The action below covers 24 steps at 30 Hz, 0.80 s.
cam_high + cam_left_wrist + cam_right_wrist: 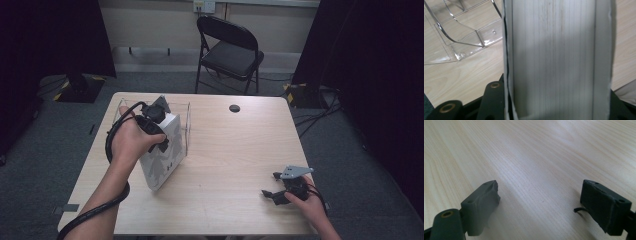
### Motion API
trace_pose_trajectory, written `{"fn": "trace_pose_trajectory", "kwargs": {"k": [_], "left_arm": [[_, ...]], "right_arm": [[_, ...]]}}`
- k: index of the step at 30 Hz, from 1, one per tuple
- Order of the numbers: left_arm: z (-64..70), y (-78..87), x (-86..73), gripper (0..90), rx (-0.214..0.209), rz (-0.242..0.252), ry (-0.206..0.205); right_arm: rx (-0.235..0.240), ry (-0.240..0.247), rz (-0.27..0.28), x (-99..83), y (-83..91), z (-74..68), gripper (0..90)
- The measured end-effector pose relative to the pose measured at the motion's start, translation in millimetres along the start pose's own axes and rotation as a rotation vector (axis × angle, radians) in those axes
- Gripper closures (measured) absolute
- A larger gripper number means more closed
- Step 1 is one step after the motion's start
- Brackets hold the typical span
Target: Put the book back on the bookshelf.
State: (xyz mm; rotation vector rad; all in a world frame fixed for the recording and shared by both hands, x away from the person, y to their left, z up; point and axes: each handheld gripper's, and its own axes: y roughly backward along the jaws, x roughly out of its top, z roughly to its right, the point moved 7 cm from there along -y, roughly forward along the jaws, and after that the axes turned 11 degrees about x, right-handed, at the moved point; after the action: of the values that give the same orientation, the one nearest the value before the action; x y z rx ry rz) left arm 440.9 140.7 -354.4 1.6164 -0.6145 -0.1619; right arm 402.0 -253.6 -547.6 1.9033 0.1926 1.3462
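White book (162,152) sits clamped between left gripper (159,131) jaws.

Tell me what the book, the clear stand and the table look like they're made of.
The book looks like paper with a smooth white printed cover; the left gripper view shows stacked page edges. The clear stand seems to be glossy transparent plastic or acrylic, since wood grain shows through it. The table looks like pale matte wood or wood-look laminate, with fine grain lines.
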Motion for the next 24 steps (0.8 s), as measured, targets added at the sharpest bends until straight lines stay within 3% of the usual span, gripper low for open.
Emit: {"fn": "trace_pose_trajectory", "kwargs": {"k": [6,7,9,24], "left_arm": [[-2.4,-0.5,5.3,53.1,0.007,0.007,0.012],[-2.0,-0.3,5.6,53.1,0.01,0.004,0.029],[-3.1,-0.4,6.8,53.1,0.011,0.004,0.012],[-3.8,-1.8,16.8,53.1,0.027,0.003,0.045]], "right_arm": [[0.0,0.0,0.0,0.0,0.0,0.0,13.9],[0.0,0.0,0.0,0.0,0.0,0.0,13.9],[0.0,0.001,0.0,0.0,0.0,0.1,14.0],[0.0,0.0,0.0,0.0,0.0,0.0,13.9]]}}
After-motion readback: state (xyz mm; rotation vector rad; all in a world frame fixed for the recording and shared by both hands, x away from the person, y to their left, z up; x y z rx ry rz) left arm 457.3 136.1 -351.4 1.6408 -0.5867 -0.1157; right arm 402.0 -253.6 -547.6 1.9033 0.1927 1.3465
